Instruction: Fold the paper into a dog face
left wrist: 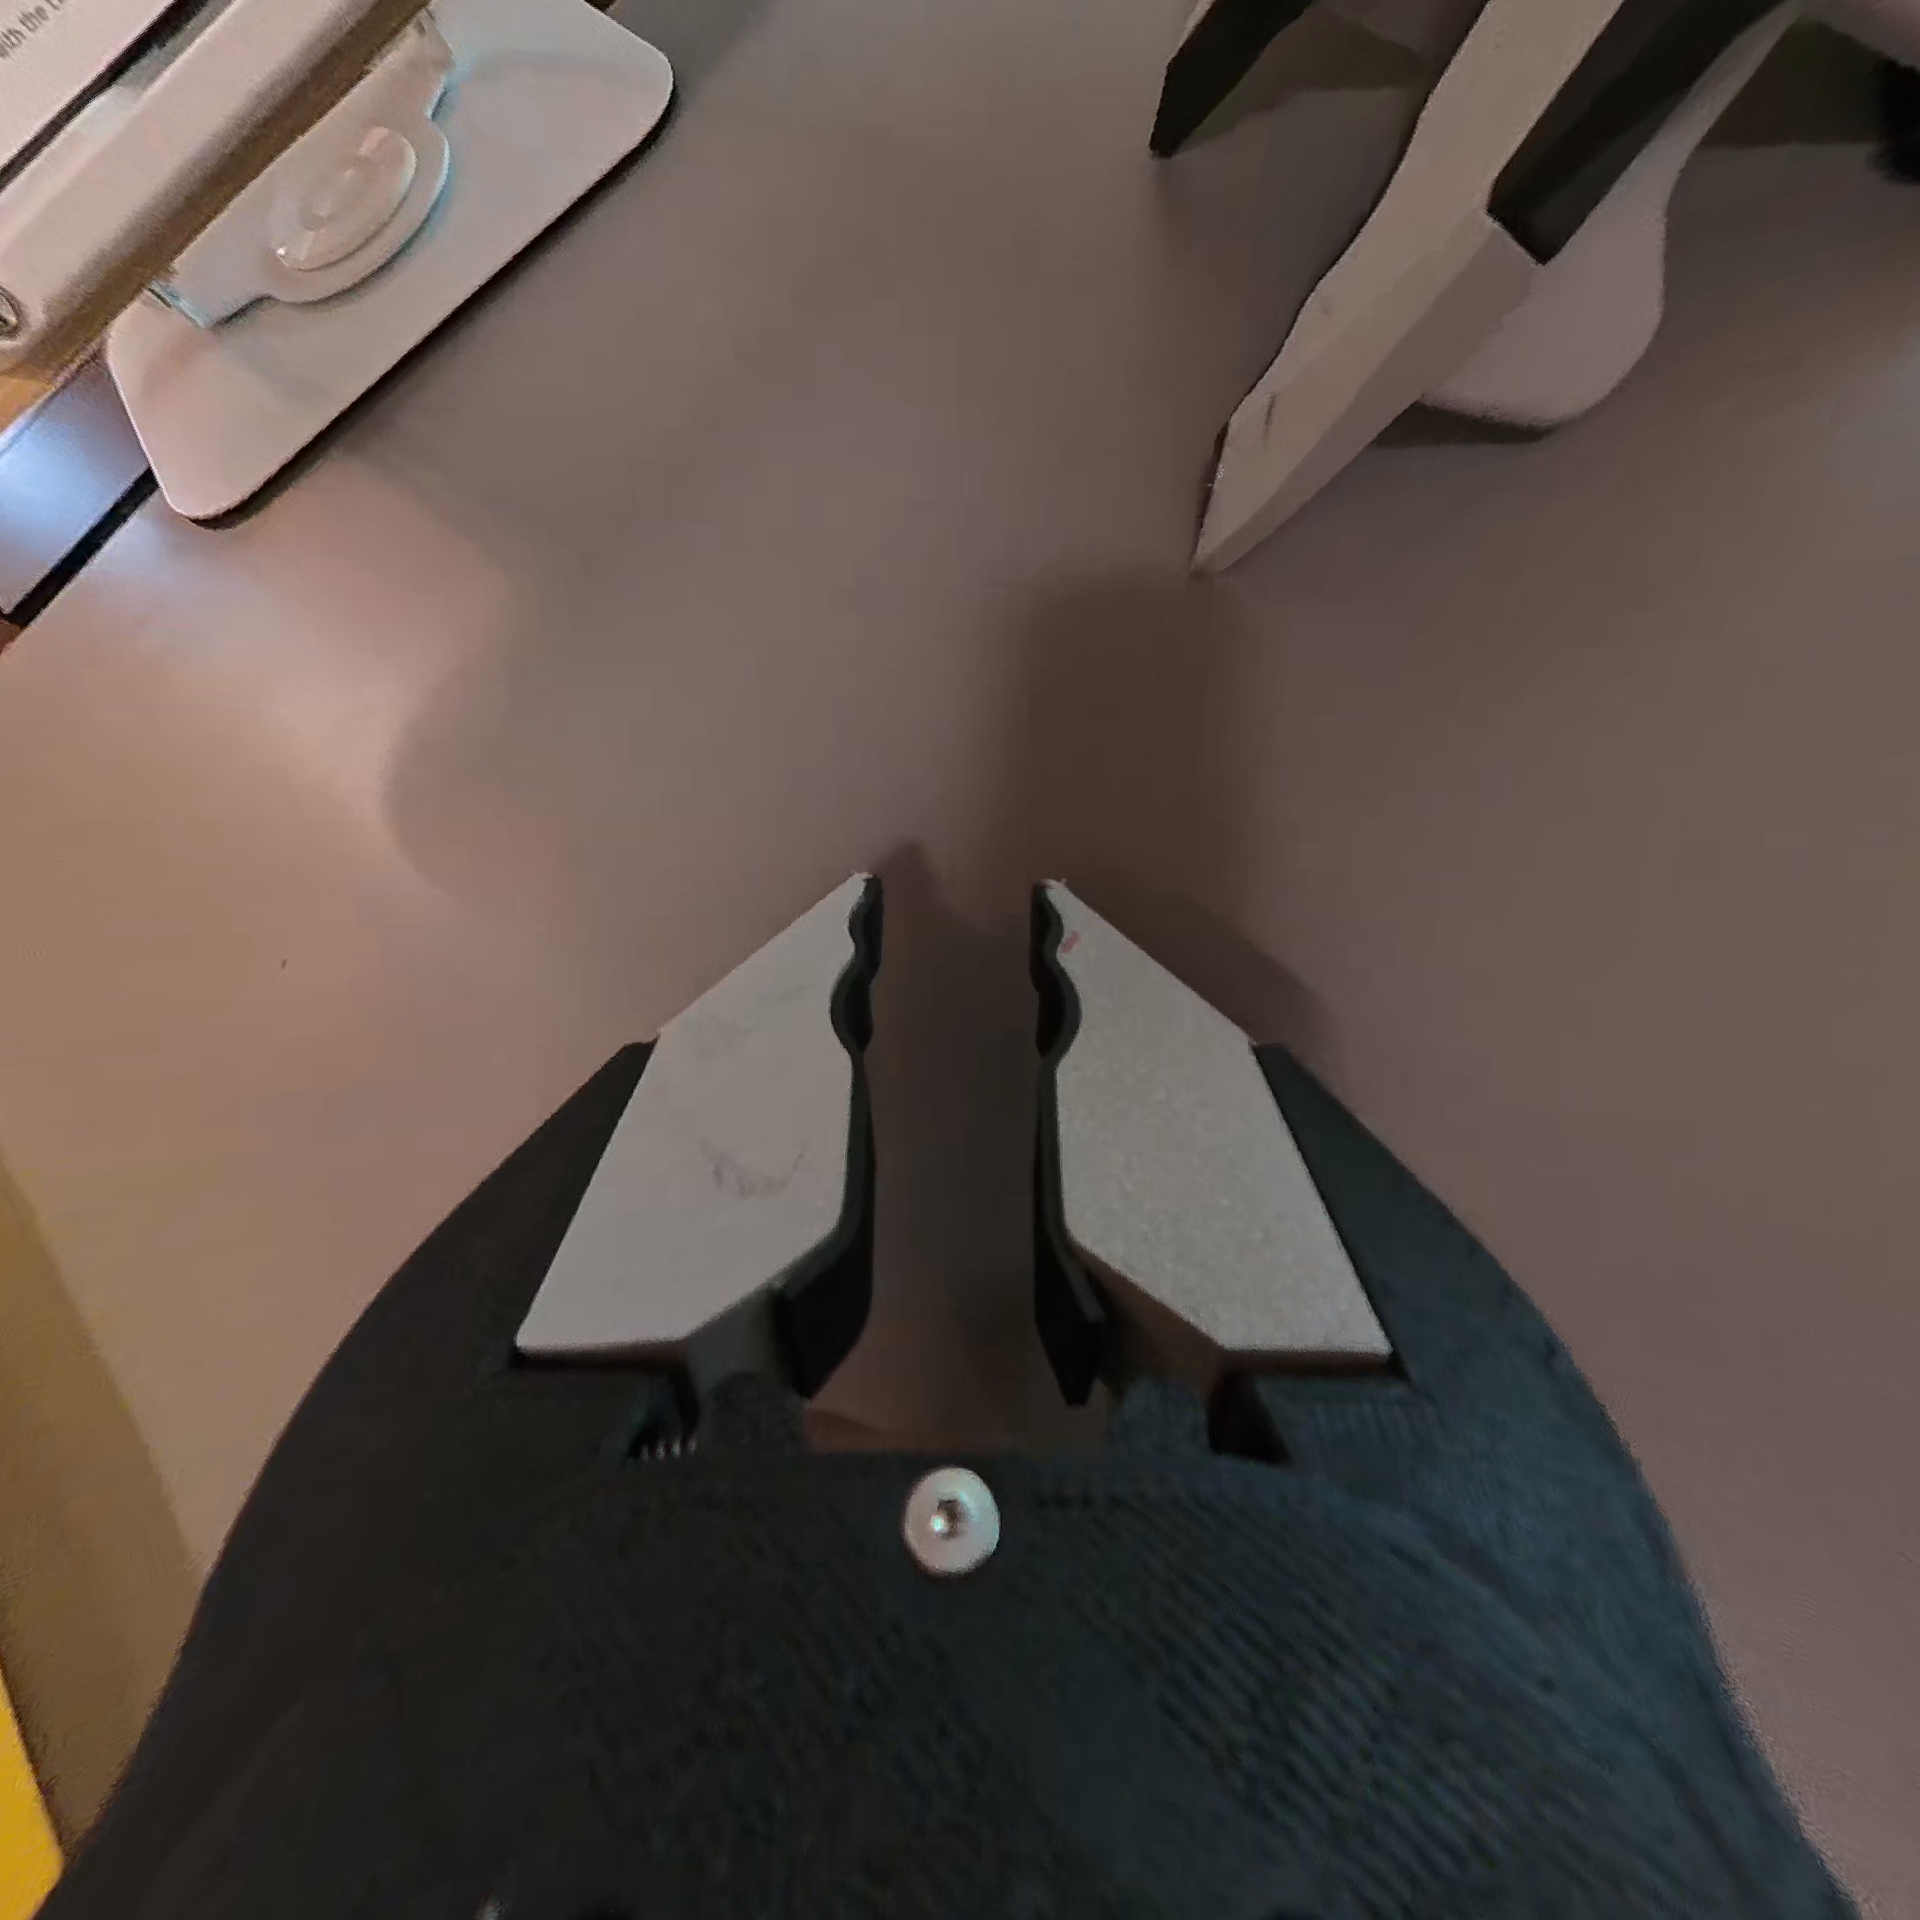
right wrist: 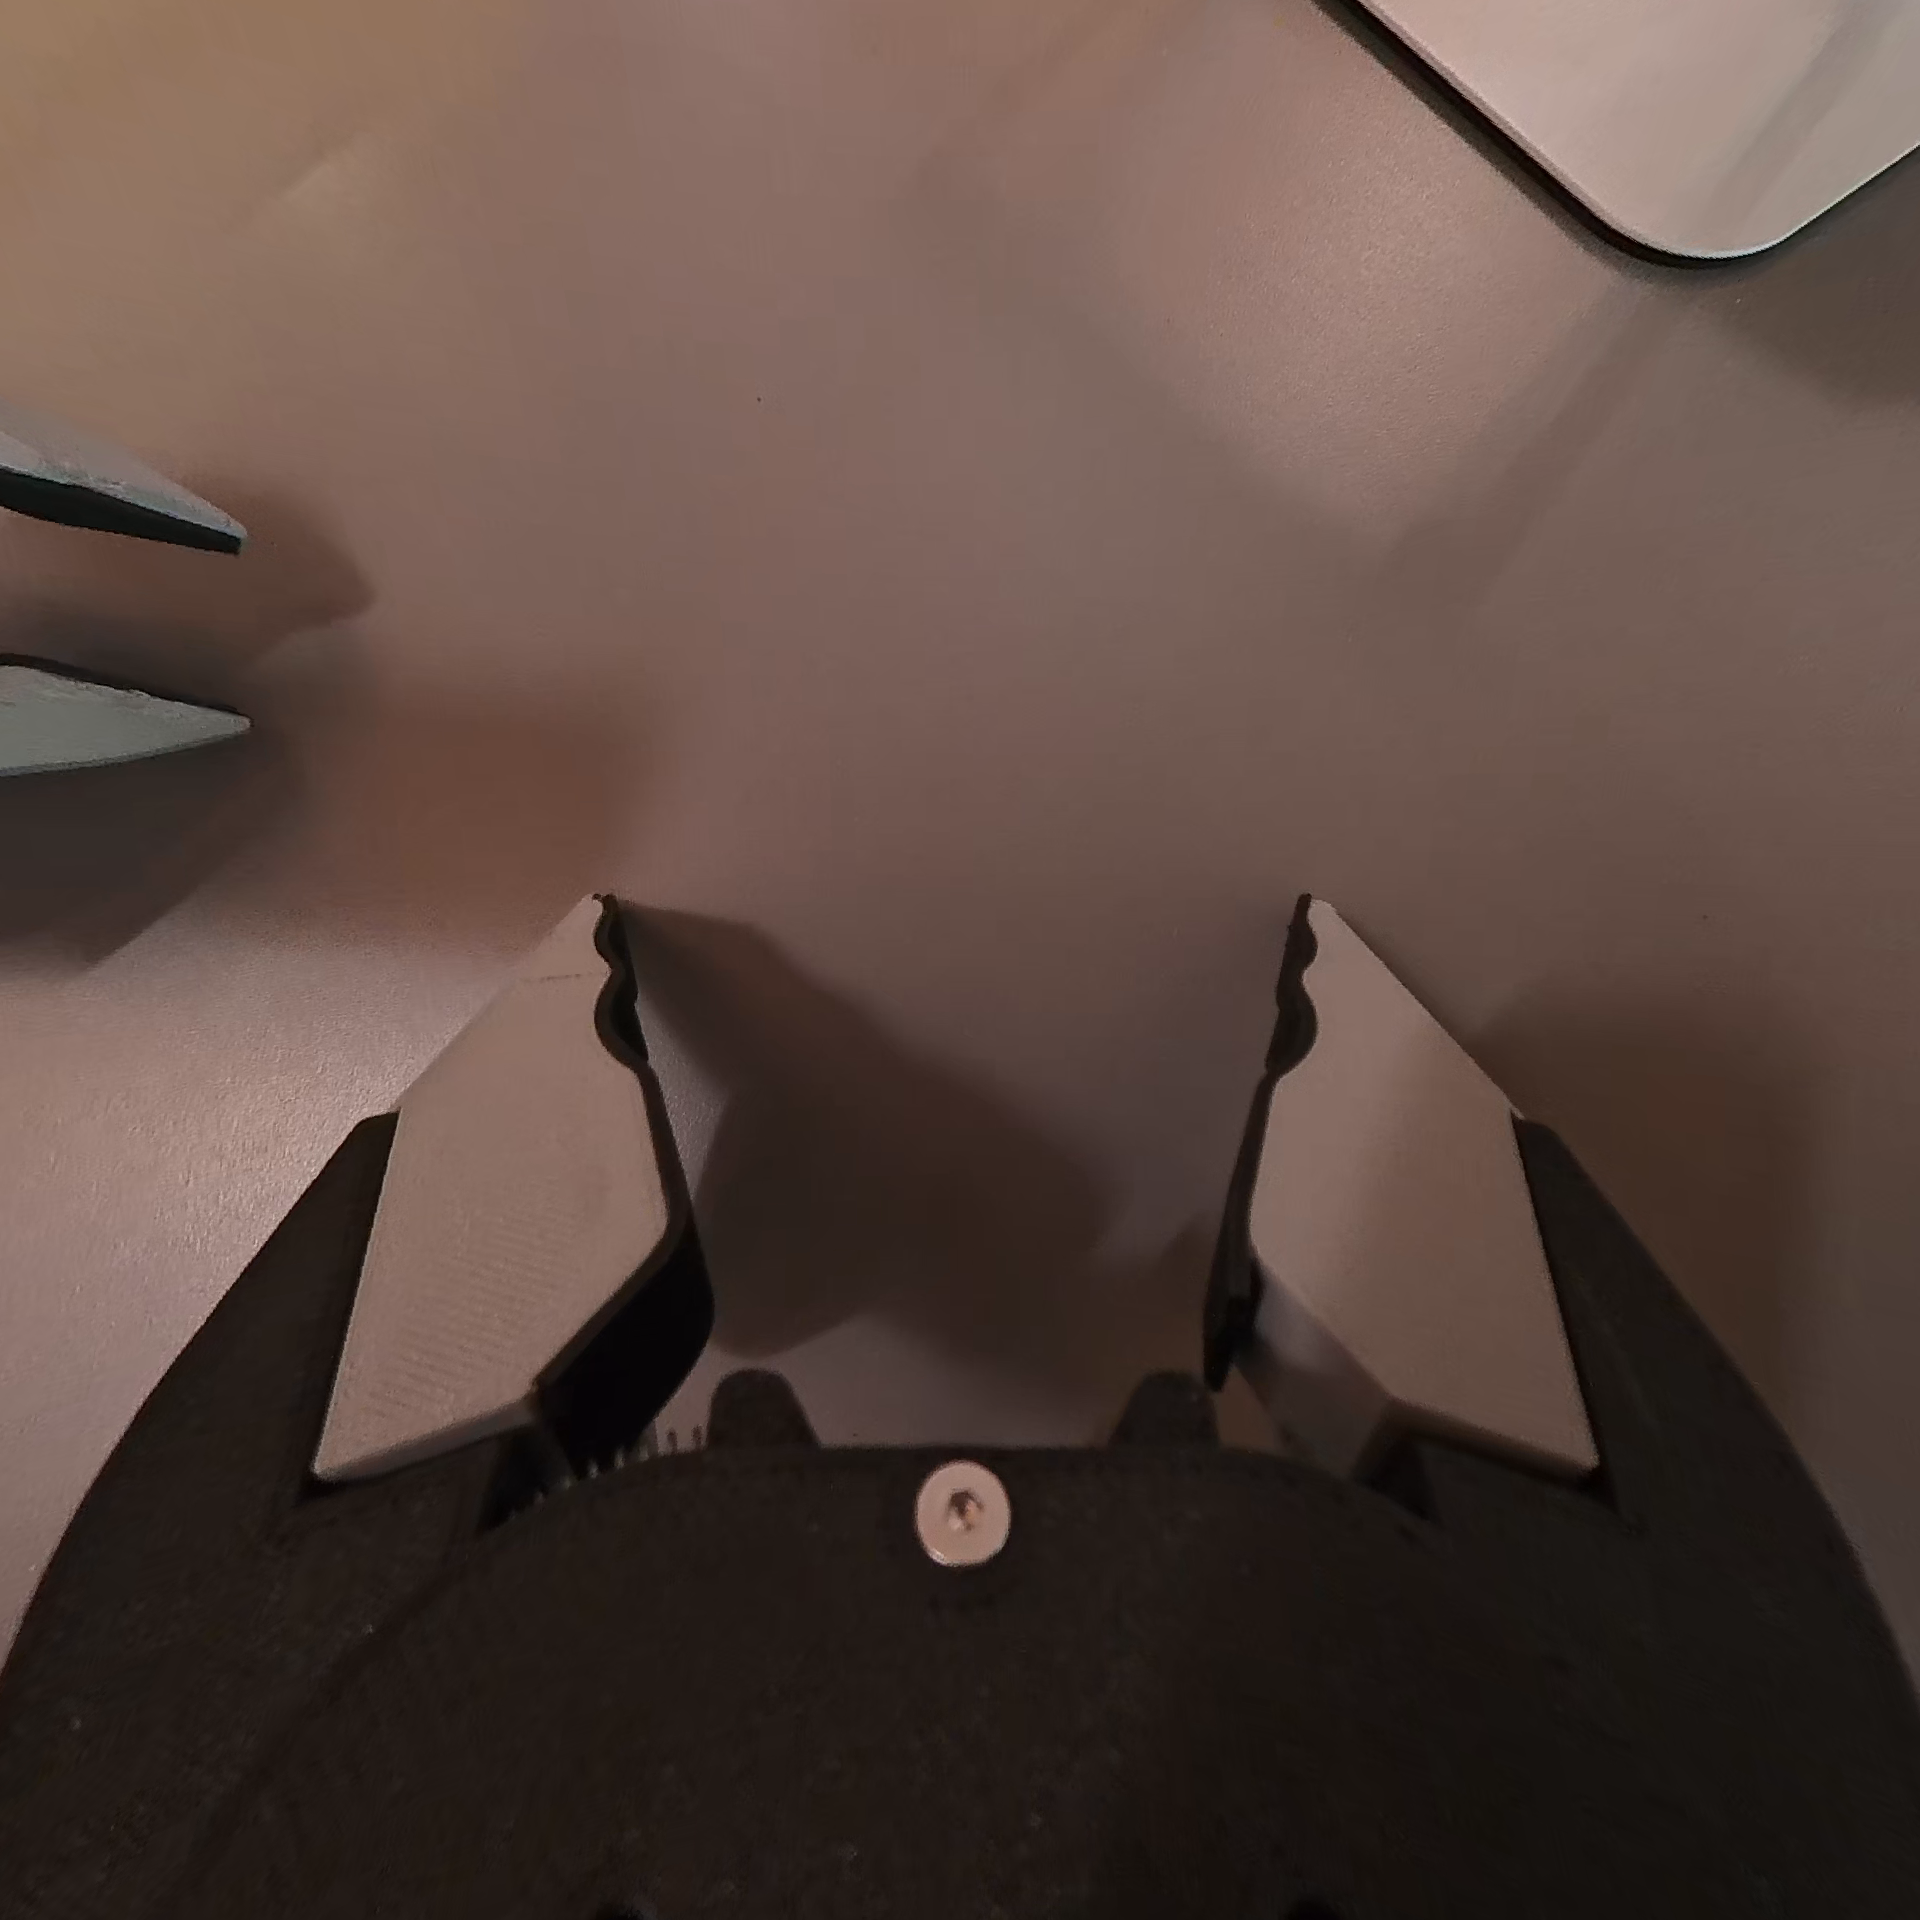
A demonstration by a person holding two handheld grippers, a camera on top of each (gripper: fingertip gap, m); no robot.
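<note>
Surface: plain matte grey-brown tabletop (left wrist: 727, 675), fills nearly all of both views, dim light, soft shadows under my tools.

Left gripper (left wrist: 956, 894): fingers parted with a narrow gap, nothing between them, bare table showing through the gap. Tips sit low over the table at frame centre; can't tell if they touch it.

Right gripper (right wrist: 956, 904): spread wide, nothing held, only shadowed table between the fingers.

Cross-views: in the left wrist view my right gripper (left wrist: 1351, 343) comes in from the upper right, pale fingers with dark pads, nearest tip ending well above my left tips. In the right wrist view my left gripper (right wrist: 244, 634) pokes in from the left edge, mid height, two pointed tips with a gap between, well apart from the right fingers.

Edges/obstacles: monitor stand base (left wrist: 416, 260), flat white plate with rounded corners, upper left of the left view, with a stand foot and a white device on it. Same kind of rounded pale corner (right wrist: 1662, 125) at the upper right of the right view. Yellowish strip (left wrist: 42, 1558) runs down the lower left edge of the left view.

Open room: centre and right of the left view, centre and upper left of the right view, all bare table.

Paper: not visible in either view; can't tell where it lies.
</note>
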